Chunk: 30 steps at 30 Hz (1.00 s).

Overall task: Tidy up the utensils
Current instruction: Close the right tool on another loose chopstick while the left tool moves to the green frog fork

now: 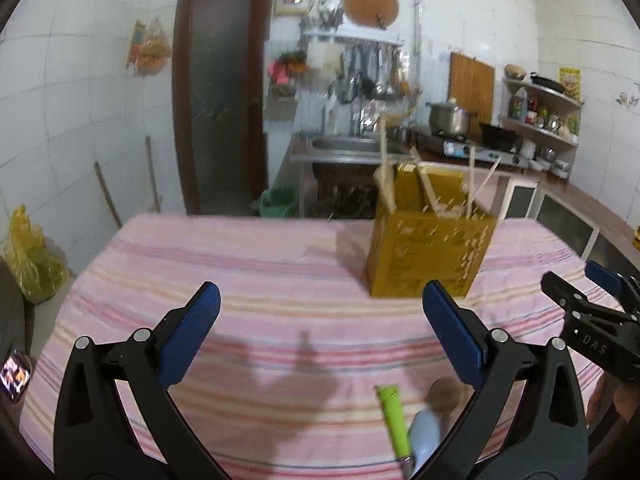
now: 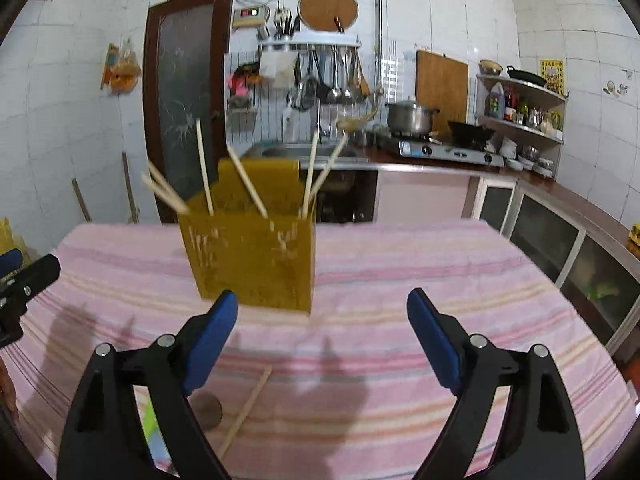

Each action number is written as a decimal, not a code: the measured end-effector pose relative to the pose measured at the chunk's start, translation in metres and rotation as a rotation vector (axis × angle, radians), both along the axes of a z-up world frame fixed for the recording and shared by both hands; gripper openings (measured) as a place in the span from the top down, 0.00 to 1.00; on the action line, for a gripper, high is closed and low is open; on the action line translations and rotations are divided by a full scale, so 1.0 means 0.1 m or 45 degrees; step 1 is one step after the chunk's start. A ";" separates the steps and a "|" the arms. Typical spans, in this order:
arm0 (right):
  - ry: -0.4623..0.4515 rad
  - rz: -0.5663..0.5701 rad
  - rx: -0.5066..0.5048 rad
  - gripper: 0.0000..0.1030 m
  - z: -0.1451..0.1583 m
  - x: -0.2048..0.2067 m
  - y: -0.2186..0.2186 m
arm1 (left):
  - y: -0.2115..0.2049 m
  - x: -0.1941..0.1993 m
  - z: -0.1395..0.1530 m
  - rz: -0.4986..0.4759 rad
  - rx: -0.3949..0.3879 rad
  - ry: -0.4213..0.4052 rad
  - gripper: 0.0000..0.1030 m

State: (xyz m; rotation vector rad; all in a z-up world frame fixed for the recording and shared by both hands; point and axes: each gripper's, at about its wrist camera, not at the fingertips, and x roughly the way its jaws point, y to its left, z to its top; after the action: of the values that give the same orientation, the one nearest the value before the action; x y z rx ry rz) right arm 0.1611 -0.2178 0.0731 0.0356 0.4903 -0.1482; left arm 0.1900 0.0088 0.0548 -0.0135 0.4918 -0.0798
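Note:
A yellow utensil box (image 1: 430, 250) stands on the pink striped tablecloth (image 1: 240, 272), with several wooden chopsticks (image 1: 386, 168) sticking out of it; the right wrist view shows it too (image 2: 252, 258). My left gripper (image 1: 320, 336) is open and empty, near the table's front. Between its fingers lie a green-handled utensil (image 1: 394, 412), a pale blue handle (image 1: 425, 434) and a brown round spoon end (image 1: 445, 394). My right gripper (image 2: 322, 340) is open and empty, in front of the box. A loose chopstick (image 2: 246, 412) and the brown round piece (image 2: 206, 410) lie below it.
The right gripper's fingers (image 1: 592, 316) show at the left view's right edge. The left gripper (image 2: 24, 284) shows at the right view's left edge. Behind the table are a sink (image 2: 304, 152), stove with pot (image 2: 410, 118), shelves (image 2: 520, 120) and a door (image 2: 180, 92).

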 end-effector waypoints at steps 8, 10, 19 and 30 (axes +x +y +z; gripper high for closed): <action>0.126 0.000 0.006 0.17 -0.42 0.02 0.12 | 0.17 0.14 -0.44 0.039 -0.050 0.142 0.05; 0.142 -0.002 -0.005 0.17 -0.45 0.04 0.15 | 0.17 0.18 -0.54 0.049 -0.032 0.161 0.05; 0.271 -0.027 0.041 0.17 -0.68 0.19 0.17 | 0.22 0.38 -0.88 0.072 -0.021 0.295 0.05; 0.467 -0.030 0.029 0.46 -0.93 0.42 0.36 | 0.16 0.44 -1.03 0.064 -0.007 0.390 0.05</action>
State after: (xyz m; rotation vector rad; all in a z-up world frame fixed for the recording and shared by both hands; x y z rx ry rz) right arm 0.2032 -0.1814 -0.0198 0.0370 0.8577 -0.1733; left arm 0.2344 0.0249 -0.0479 -0.0439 0.7974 -0.0295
